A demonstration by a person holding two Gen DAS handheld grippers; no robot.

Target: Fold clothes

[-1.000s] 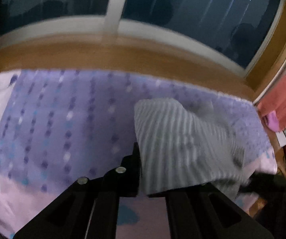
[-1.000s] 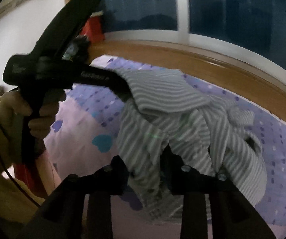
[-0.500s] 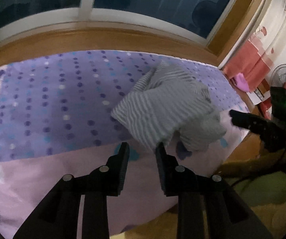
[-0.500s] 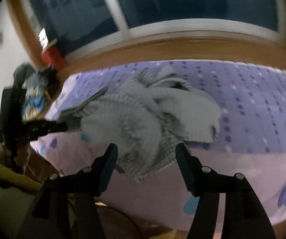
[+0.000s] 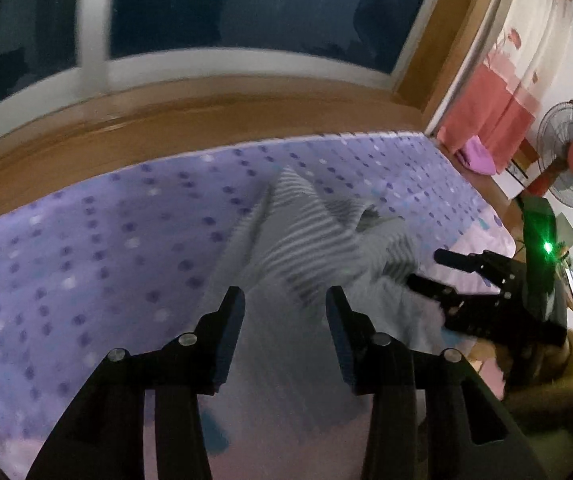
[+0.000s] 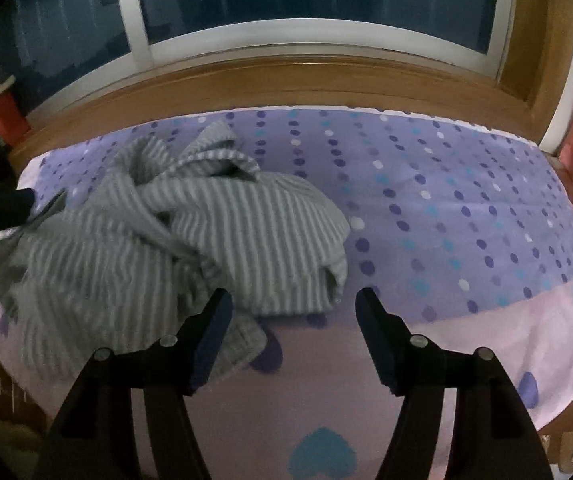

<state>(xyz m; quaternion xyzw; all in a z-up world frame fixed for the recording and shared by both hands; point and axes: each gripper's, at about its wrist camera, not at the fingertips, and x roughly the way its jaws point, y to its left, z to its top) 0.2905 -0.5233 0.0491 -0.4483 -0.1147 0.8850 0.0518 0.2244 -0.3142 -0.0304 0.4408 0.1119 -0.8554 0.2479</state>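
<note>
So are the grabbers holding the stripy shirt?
No. Left gripper and right gripper are both opening, pads pressing nothing; the striped garment lies crumpled on the bed.

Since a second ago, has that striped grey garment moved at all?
Yes. The striped grey garment then hung bunched from both grippers; now it lies crumpled on the dotted bedsheet below the wooden window ledge, and the right gripper has open, empty jaws.
</note>
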